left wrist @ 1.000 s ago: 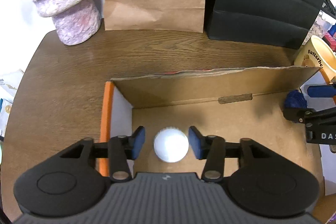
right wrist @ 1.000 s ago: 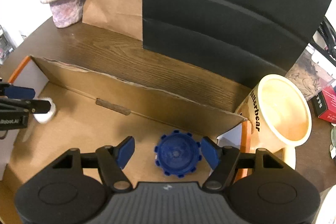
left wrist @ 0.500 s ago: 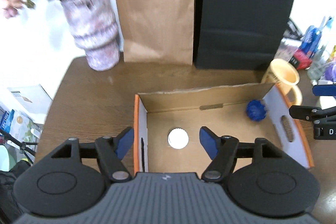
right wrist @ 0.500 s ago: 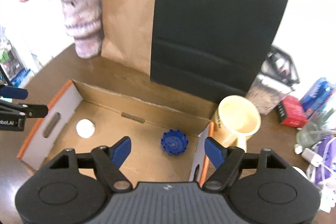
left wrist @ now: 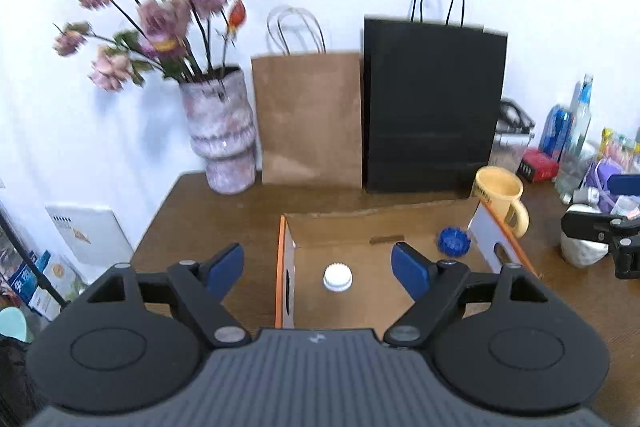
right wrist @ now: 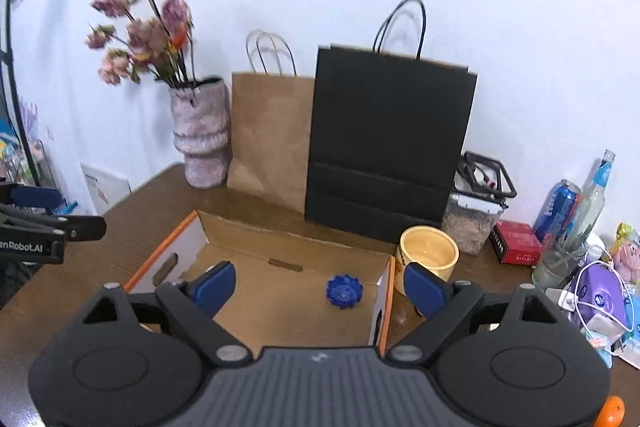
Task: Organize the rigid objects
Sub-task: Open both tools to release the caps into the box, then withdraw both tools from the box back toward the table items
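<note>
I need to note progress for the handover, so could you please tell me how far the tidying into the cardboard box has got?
Done: the white cap and the blue cap both lie on the floor of the cardboard box, apart from each other. In hand: nothing; the left tongs and right tongs are empty, their jaws having just been opening. Left: possibly the yellow mug standing outside the box, though I cannot tell whether it belongs.

The flowers (left wrist: 152,15) are blurred; in the right wrist view, the white cap hides behind a gripper finger (right wrist: 212,285).
</note>
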